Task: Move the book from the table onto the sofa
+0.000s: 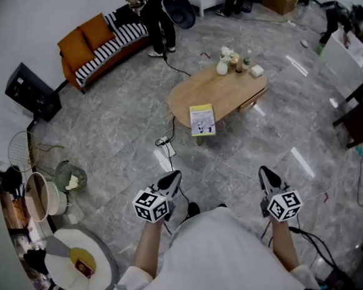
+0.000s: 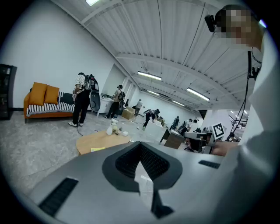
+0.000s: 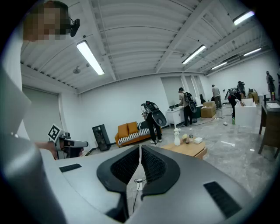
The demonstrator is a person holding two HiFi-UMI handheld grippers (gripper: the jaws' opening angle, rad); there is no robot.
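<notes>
A large room with a grey marbled floor [image 1: 121, 118] is seen from above, with white walls and other people working in the distance. An oval wooden table [image 1: 191, 95] stands ahead of the person, and small bottles and a white vase are grouped at its far end. The book [image 1: 203, 120] lies flat at the table's near end, close to the edge. It is well apart from both grippers and directly ahead of them, in line with the gap between the two. Its long axis runs roughly away from the person, much the same way the grippers point. The left gripper [image 1: 174, 174] is judged the nearer of the two, since the book sits only a little to its right. The right gripper [image 1: 266, 171] has the book further off, ahead and to its left. The book is thin, with a pale yellow cover, a white panel across the middle and dark print toward the near end. The orange sofa [image 1: 92, 46], with a striped seat and orange cushions, stands against the wall. It is far ahead and well to the left of the left gripper, beyond the table, and a person stands at its right end. Both grippers are held low in front of the body and tipped slightly downward. The jaws of each are pressed together, with nothing between them. The book has not yet been reached.
</notes>
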